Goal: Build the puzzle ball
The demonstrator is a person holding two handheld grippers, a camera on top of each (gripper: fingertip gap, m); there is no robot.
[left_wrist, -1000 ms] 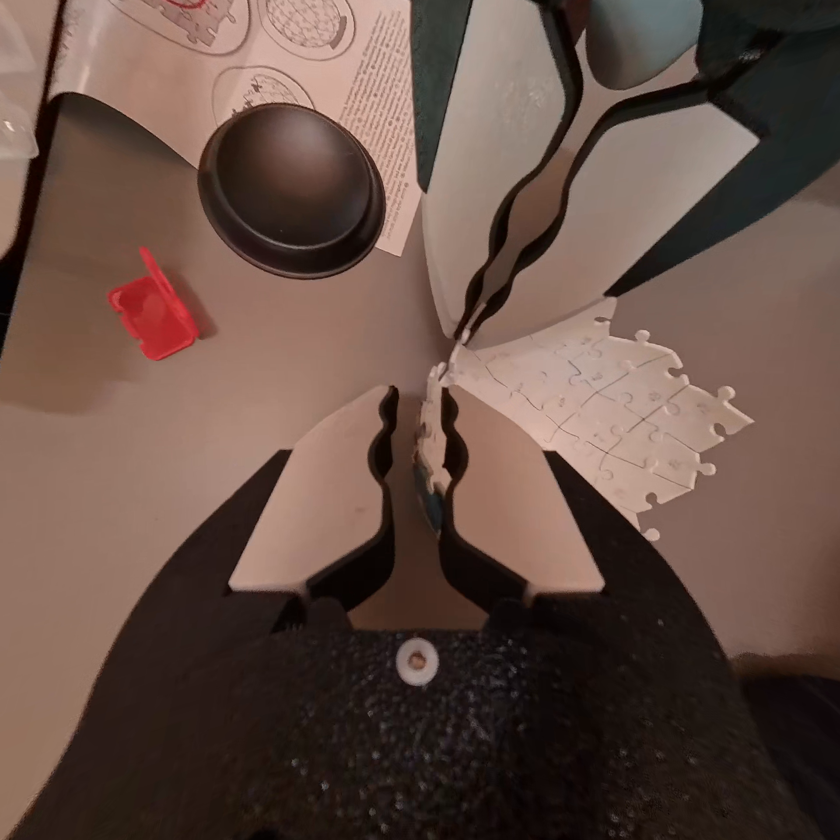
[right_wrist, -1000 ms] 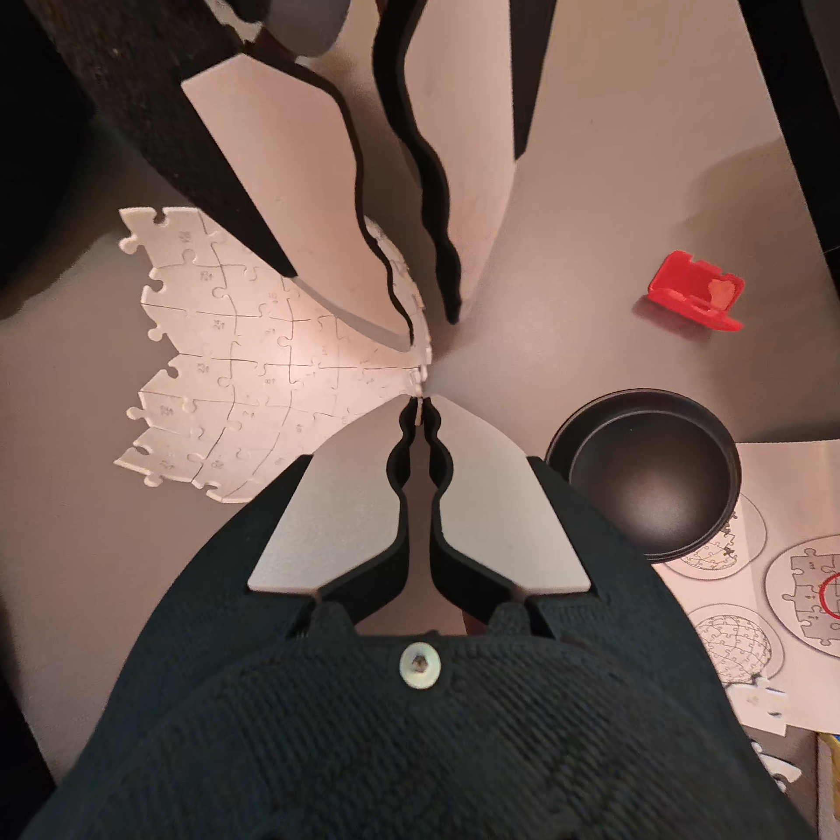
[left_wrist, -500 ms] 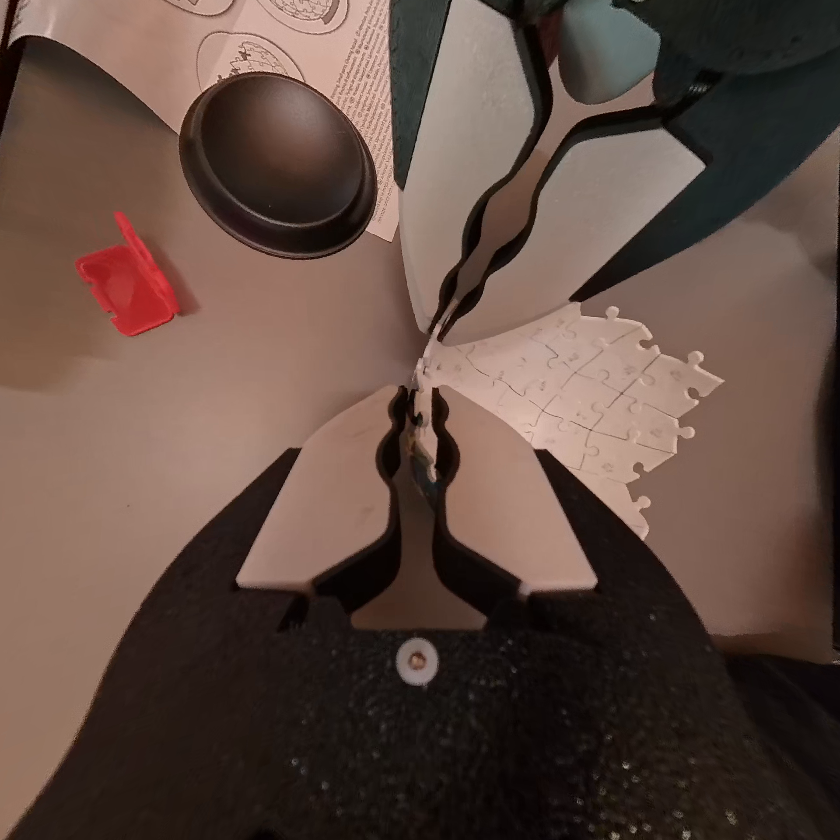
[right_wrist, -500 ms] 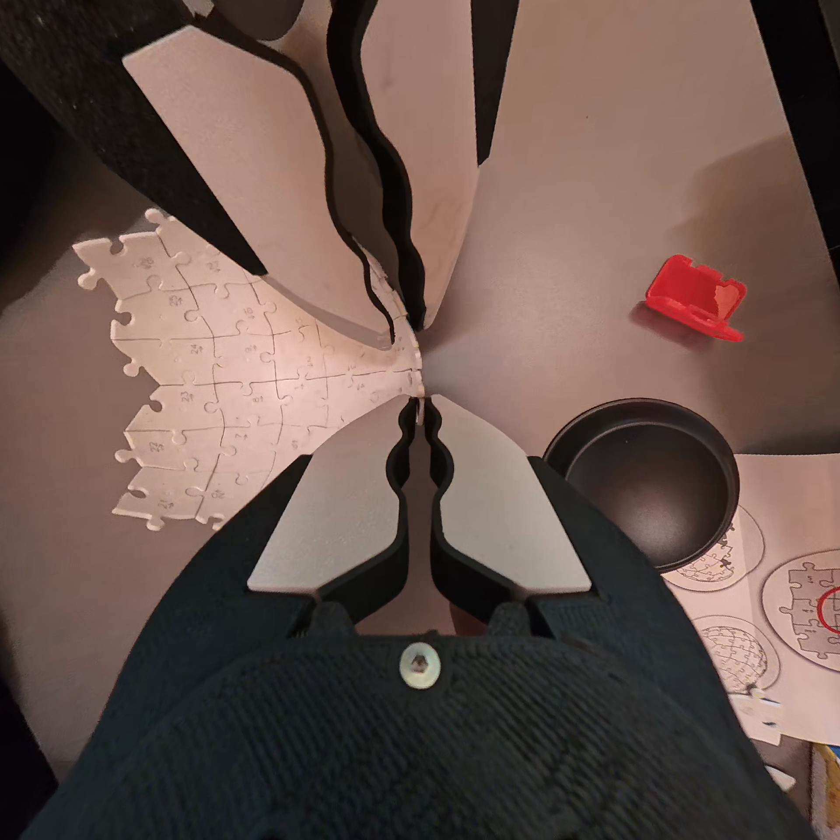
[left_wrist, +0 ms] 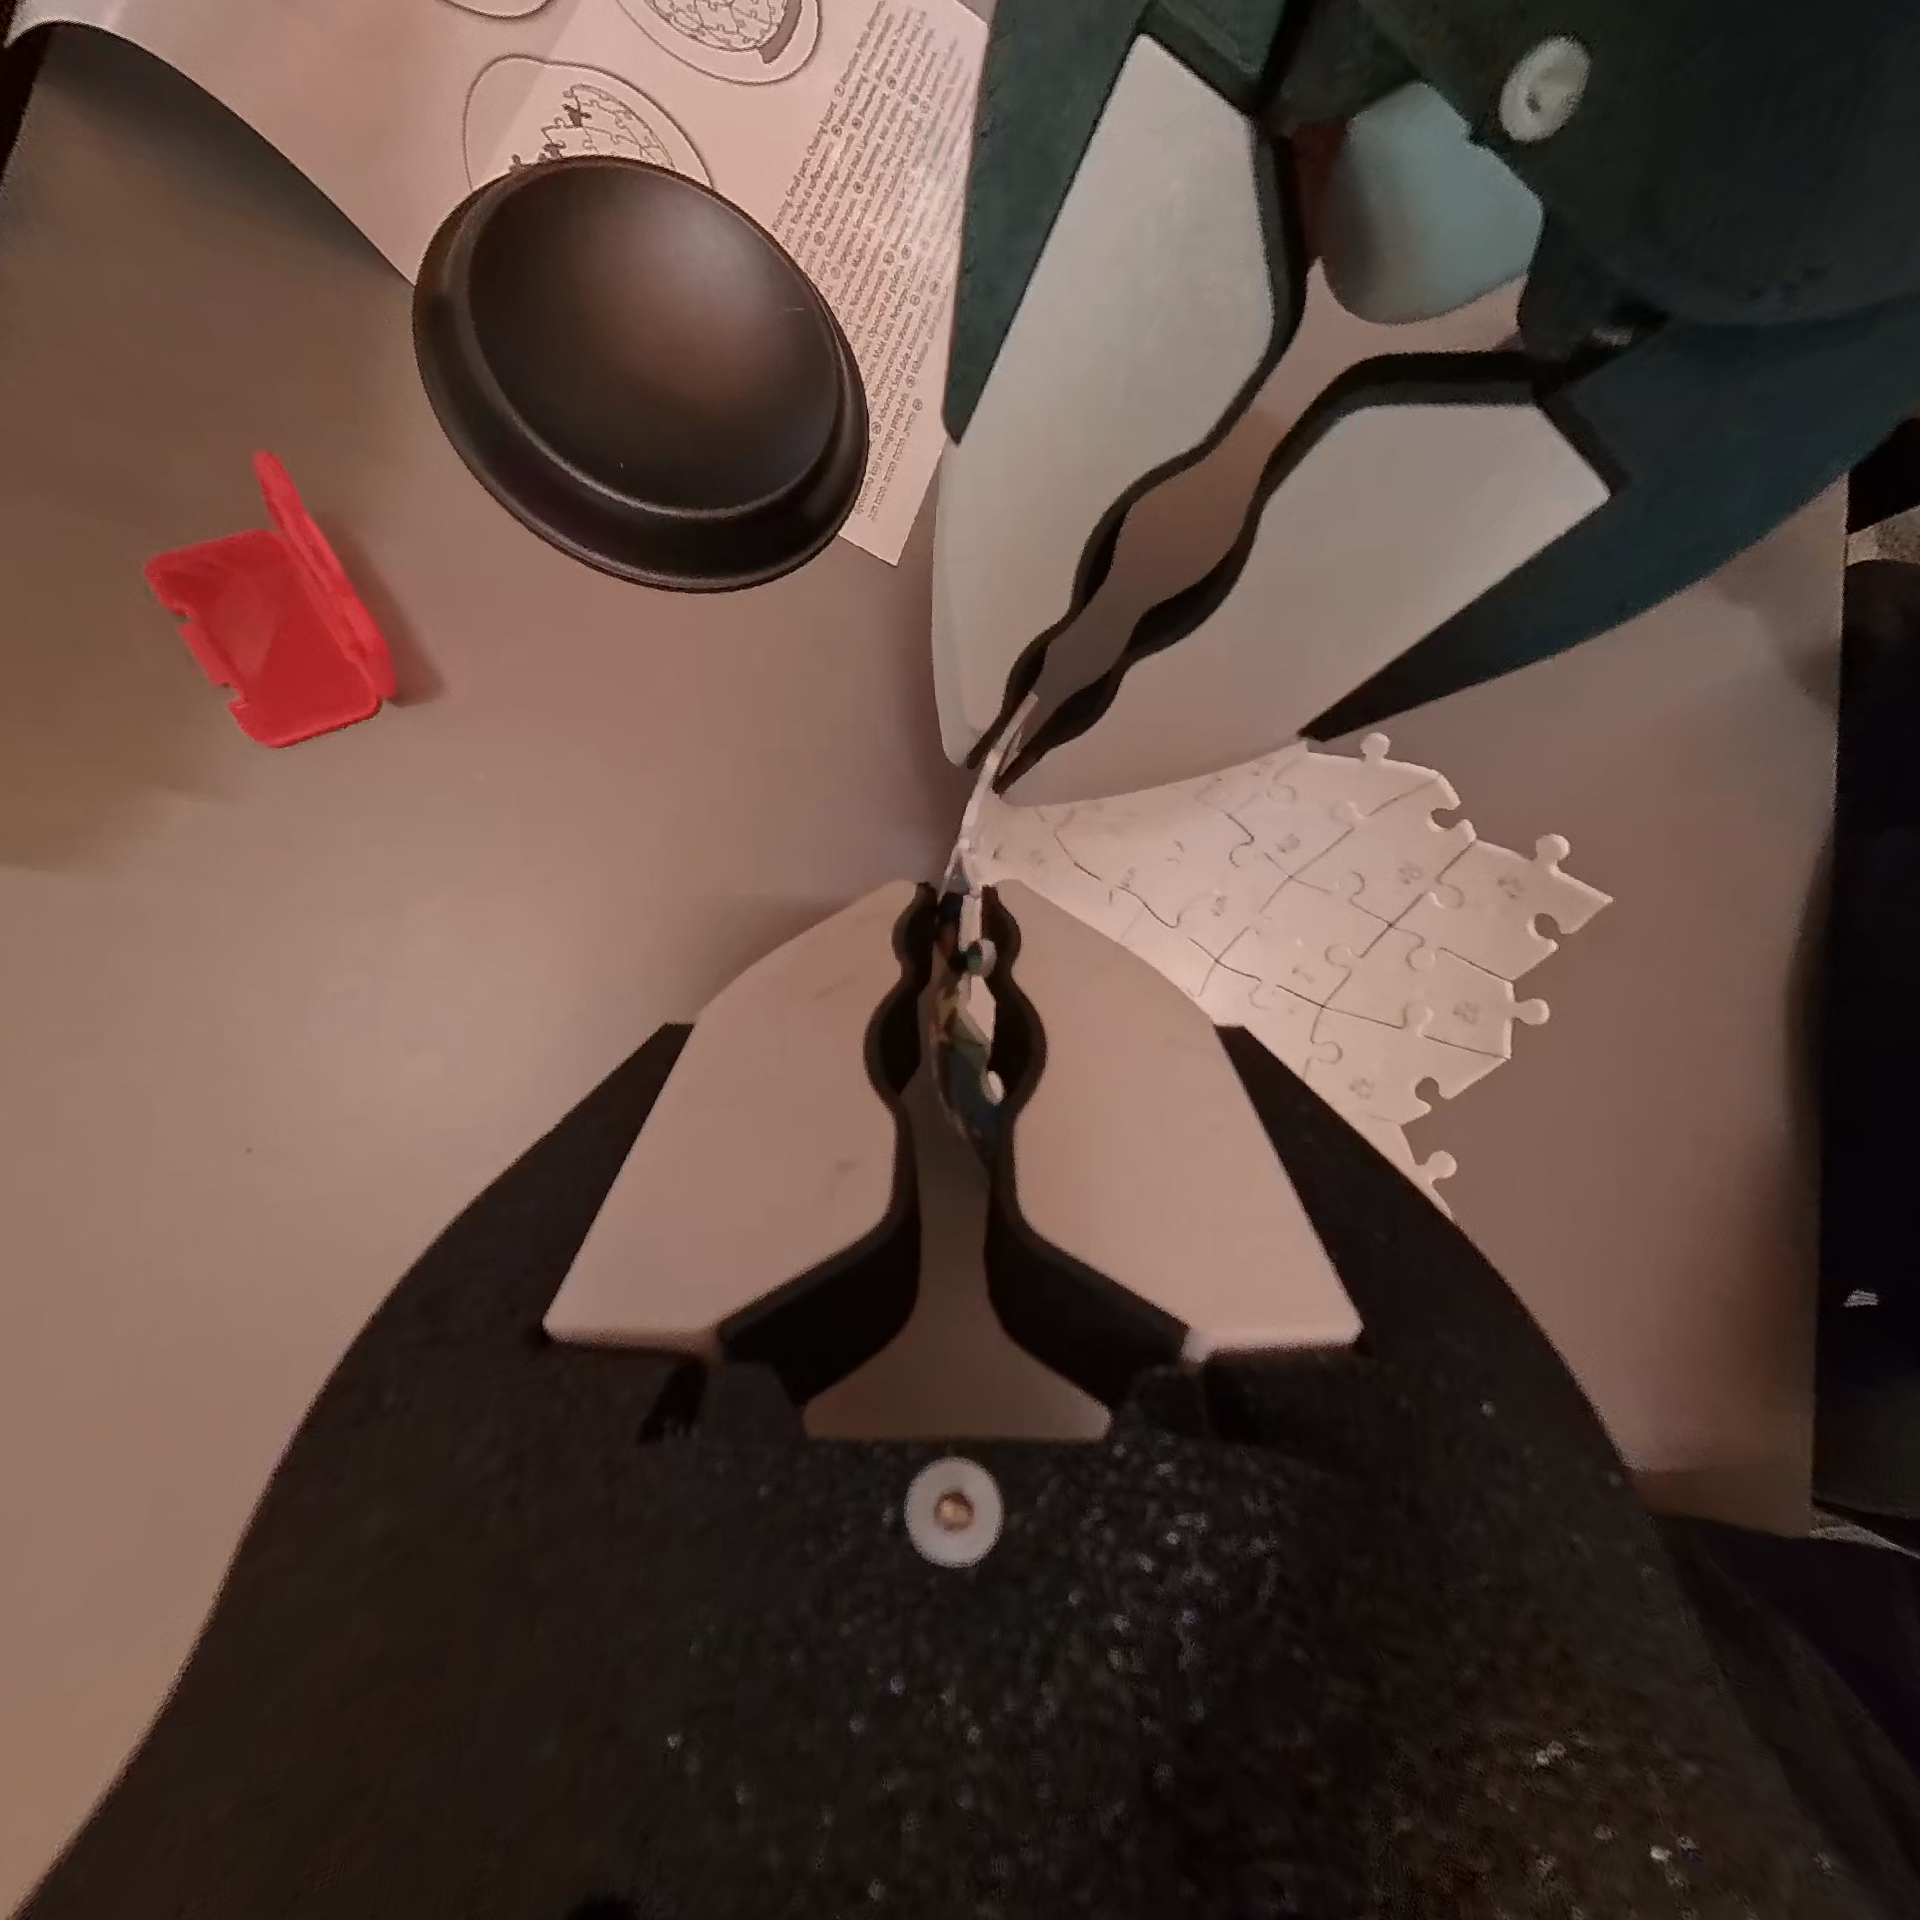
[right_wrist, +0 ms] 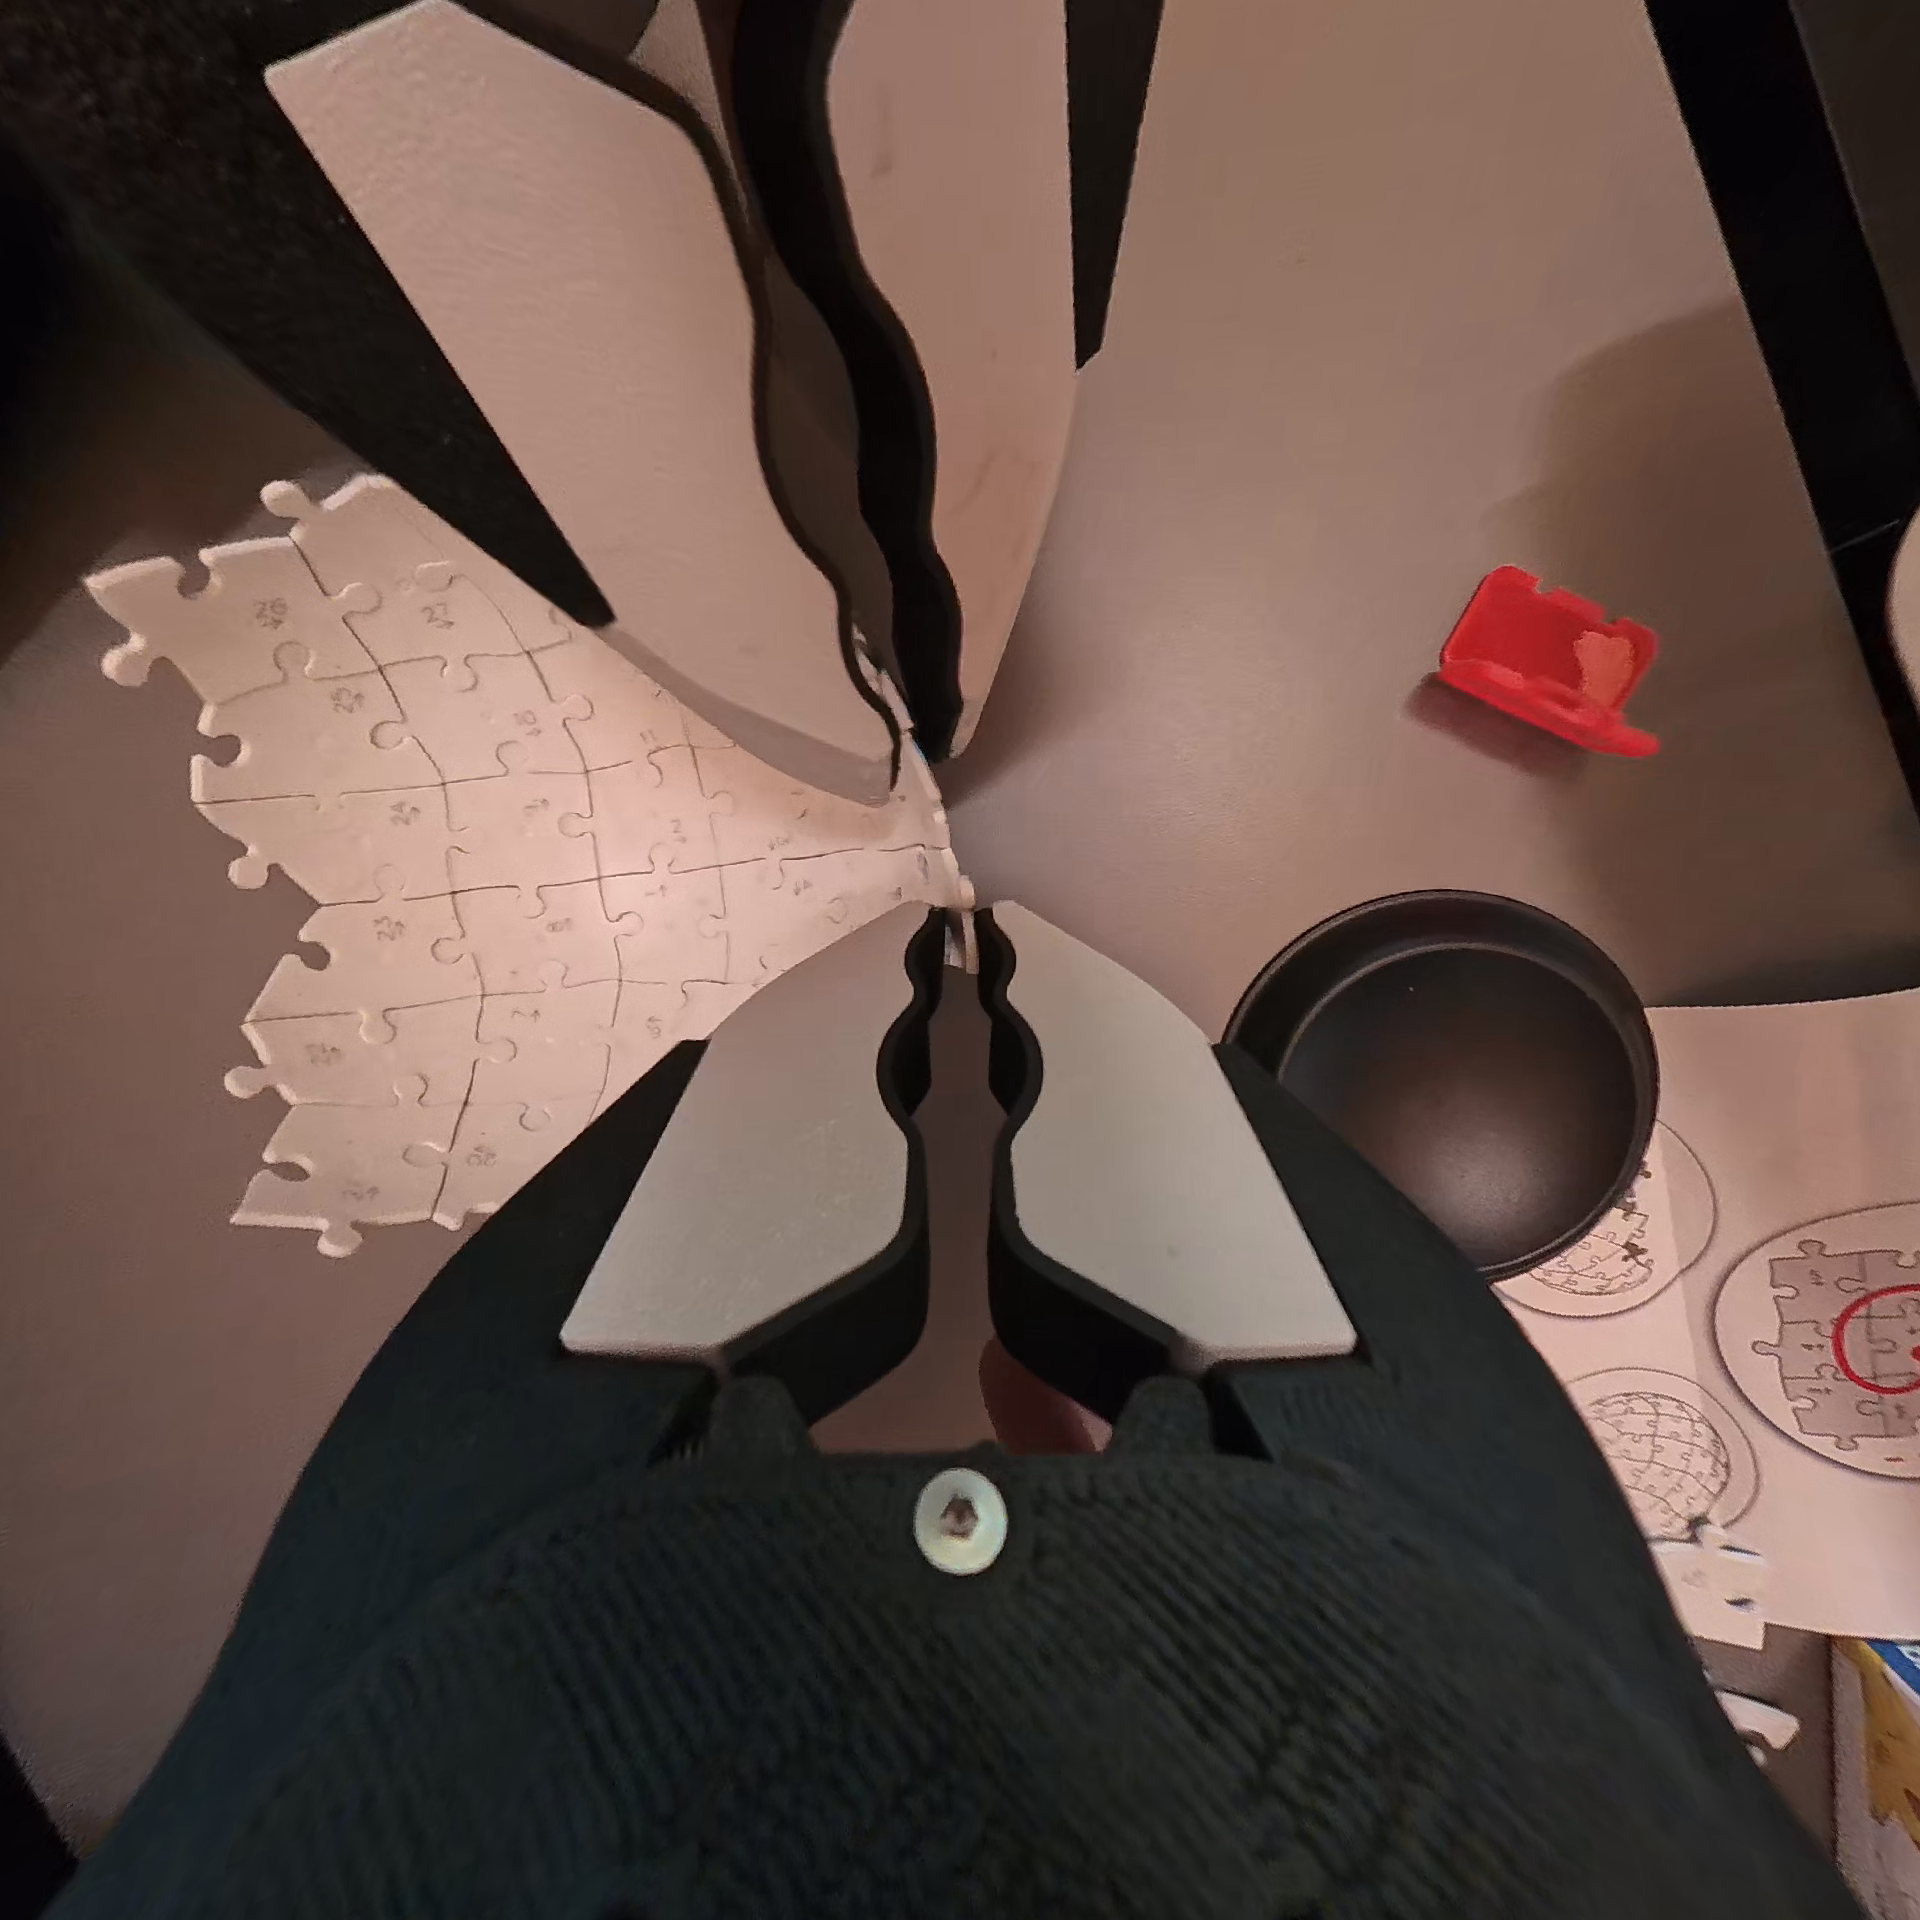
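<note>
Both grippers' jaws pinch the rim of the curved, white, number-backed puzzle shell, held above the table

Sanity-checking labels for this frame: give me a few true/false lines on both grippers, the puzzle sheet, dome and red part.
1. Both the left gripper and right gripper pinch the curved puzzle section. True.
2. The black dome sits inside the puzzle section. False: it rests apart, partly on the instruction sheet.
3. The red plastic piece lies on the table, ungripped. True.
4. The puzzle ball is complete. False: only a partial, open section is joined.
</note>
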